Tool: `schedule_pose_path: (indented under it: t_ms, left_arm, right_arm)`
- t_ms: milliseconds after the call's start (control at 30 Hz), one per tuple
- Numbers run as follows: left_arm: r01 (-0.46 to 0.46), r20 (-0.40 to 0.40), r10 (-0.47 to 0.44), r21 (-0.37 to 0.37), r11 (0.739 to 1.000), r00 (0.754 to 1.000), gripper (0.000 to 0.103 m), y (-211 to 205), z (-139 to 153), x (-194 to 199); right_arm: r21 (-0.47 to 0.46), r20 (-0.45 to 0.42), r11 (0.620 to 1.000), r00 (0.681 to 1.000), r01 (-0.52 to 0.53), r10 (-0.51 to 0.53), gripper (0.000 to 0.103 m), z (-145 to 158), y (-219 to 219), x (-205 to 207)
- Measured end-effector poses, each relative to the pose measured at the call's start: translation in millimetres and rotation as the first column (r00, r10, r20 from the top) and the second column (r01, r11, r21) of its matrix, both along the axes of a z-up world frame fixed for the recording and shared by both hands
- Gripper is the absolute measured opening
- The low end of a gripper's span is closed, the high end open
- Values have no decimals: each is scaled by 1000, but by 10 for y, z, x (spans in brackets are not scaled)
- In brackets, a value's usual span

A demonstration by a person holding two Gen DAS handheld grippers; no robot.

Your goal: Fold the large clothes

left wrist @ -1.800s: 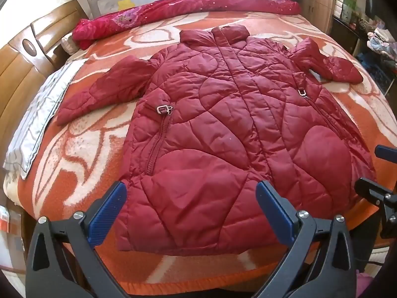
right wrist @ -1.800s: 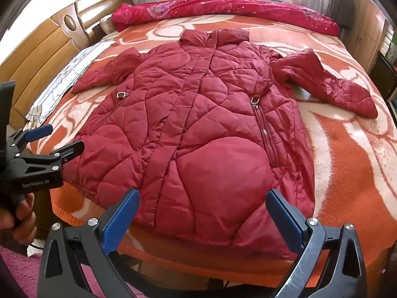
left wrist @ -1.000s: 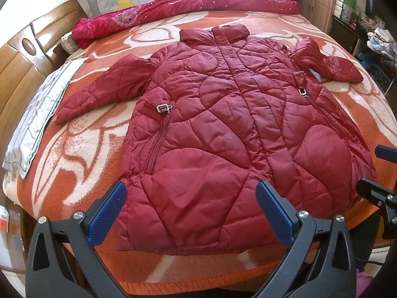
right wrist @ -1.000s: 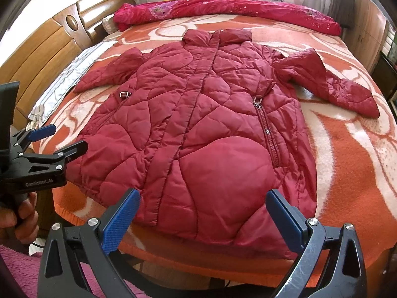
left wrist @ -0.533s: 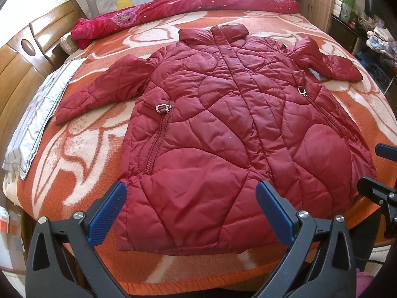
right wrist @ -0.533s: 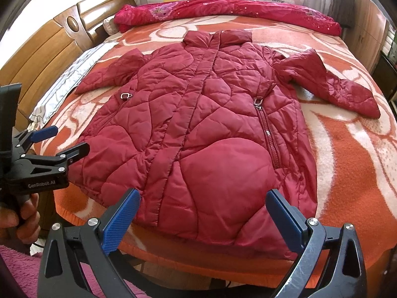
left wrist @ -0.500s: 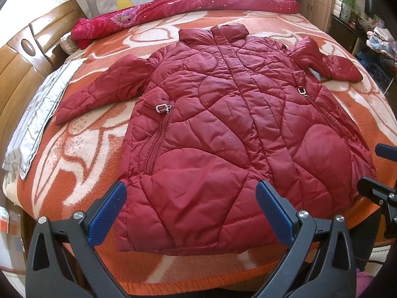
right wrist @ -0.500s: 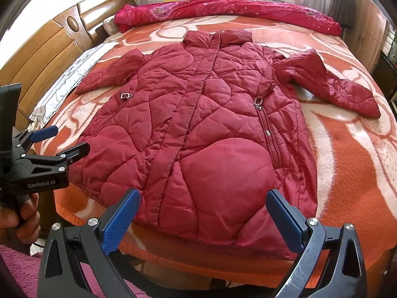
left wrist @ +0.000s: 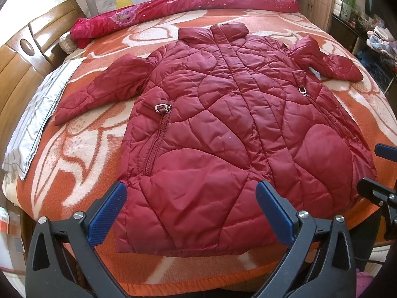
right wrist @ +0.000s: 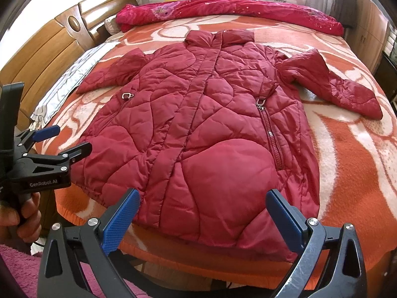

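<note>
So the red puffer coat [left wrist: 223, 129] lies flat on the bed [left wrist: 82, 149], face up, long axis running from the hem at the bottom of the frame to the collar at the top. Both tools hover just off the hem, spread wide and holding nothing: left tool [left wrist: 191, 211] by the lower-left corner, right tool [right wrist: 203, 213] lower right. Sleeves stick out sideways, so I'd guess each side gets its own nearer tool.
</note>
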State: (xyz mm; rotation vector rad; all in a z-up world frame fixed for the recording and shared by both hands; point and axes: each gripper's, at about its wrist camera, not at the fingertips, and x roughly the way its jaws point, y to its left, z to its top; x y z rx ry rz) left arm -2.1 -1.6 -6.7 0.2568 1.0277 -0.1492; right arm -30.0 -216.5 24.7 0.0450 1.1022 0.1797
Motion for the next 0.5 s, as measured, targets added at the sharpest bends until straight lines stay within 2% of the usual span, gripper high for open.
schedule_pose_path:
  t_ms: [233, 500]
  left_arm:
    - [-1, -4, 1, -5, 1000, 1000, 103, 0, -5, -1]
    - [2, -16, -3, -16, 1000, 1000, 103, -25, -40, 42]
  right_arm:
    - [-12, -36, 1000, 999, 3, -3, 102, -5, -7, 25]
    - [-16, -29, 1000, 999, 14, -15, 102, -44, -82, 101]
